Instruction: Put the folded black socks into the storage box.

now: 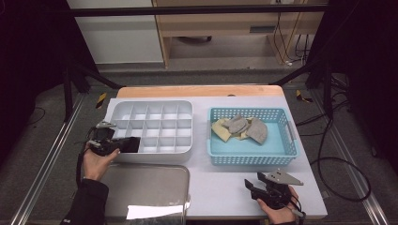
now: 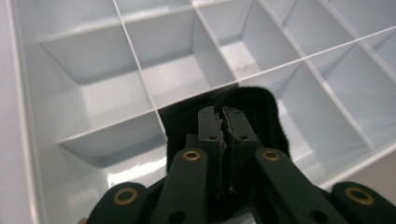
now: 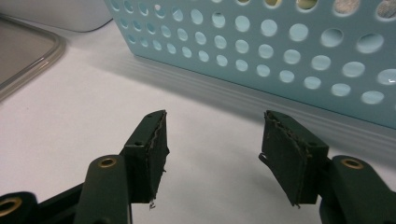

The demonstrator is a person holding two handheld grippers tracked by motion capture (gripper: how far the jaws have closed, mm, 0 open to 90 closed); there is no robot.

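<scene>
The left gripper point(image 2: 223, 114) is shut tight, and a black cloth point(image 2: 261, 109) sits right under its tips, in a cell at the near left corner of the white tray point(image 1: 185, 108). I cannot tell if the tips pinch the cloth or just rest over it. The cloth seems to be going into that cell, one thing per cell. The tray has many small cells, so it looks made for sorting.

The blue basket point(image 1: 248, 157) sits just beside the tray on the table point(image 1: 220, 183). It holds more cloths point(image 1: 240, 126), grey and yellow, so they are easy to reach.

The left hand point(image 1: 96, 161) reaches in from the left side, and its gripper points sideways across the tray.

The right gripper point(image 3: 212, 140) is open and holds nothing. It rests low near the front of the basket and points at its wall, maybe waiting for its turn.
</scene>
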